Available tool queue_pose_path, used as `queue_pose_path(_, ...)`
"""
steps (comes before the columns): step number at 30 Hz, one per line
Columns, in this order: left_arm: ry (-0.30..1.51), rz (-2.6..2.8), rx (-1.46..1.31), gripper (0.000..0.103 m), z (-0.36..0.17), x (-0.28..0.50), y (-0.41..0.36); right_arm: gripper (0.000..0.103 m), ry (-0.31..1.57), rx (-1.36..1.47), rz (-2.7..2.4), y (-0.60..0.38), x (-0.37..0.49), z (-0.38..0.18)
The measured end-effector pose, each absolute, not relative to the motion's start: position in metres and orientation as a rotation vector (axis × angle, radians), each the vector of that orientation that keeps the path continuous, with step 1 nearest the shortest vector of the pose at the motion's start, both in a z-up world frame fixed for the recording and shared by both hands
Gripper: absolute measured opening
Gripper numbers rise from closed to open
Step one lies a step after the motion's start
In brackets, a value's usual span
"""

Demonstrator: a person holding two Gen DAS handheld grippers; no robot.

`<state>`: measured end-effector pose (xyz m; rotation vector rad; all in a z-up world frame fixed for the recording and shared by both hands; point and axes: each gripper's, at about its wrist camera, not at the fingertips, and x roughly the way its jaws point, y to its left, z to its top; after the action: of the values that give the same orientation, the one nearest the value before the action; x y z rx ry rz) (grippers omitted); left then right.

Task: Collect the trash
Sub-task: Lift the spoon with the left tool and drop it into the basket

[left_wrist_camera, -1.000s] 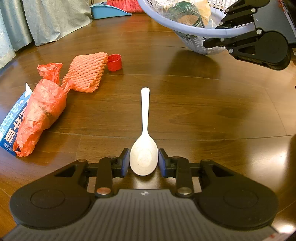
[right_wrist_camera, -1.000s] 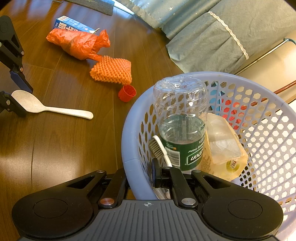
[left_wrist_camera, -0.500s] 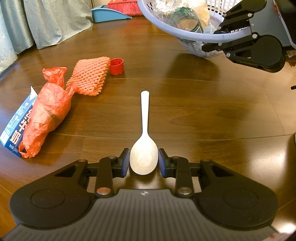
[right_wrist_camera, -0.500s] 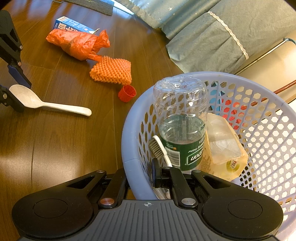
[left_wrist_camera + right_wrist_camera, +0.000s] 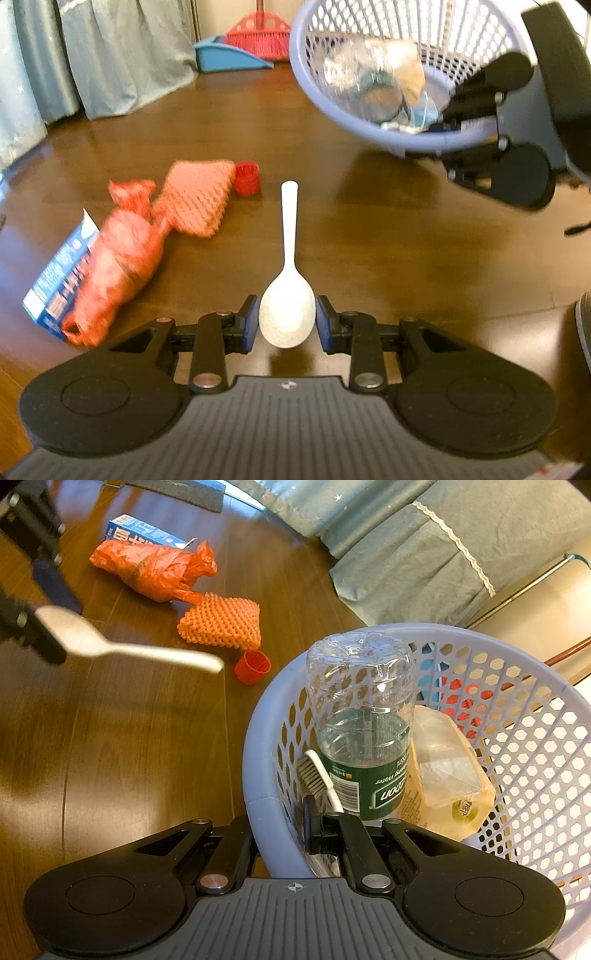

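The left gripper clamps the bowl of a white spoon, handle pointing toward the basket; the right gripper pinches the basket's near rim, one finger hidden behind the wall; a bottle and toothbrush lie inside, blurred in the left view.

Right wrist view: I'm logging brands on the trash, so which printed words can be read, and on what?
"water": green label of the plastic bottle, printed upside down.
"...don": same label, start of the word hidden.
Blue carton: large white characters, not readable.
Yellowish pouch: small logo, too blurred.
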<state>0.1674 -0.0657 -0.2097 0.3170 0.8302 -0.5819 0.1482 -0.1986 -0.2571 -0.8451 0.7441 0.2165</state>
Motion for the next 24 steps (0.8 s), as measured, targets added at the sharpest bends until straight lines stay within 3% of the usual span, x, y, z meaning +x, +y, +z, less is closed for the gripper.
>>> queue_pose_path(14, 0.691, -0.633, 0.288, 0.027, -0.132, 0.187, -0.084, 0.004, 0.744, -0.844, 0.217, -0.199, 0.148, -0.257)
queue_pose_path(24, 0.610, -0.768, 0.283, 0.027, -0.085, 0.206, -0.138, 0.004, 0.745, -0.839, 0.217, -0.201, 0.148, -0.256)
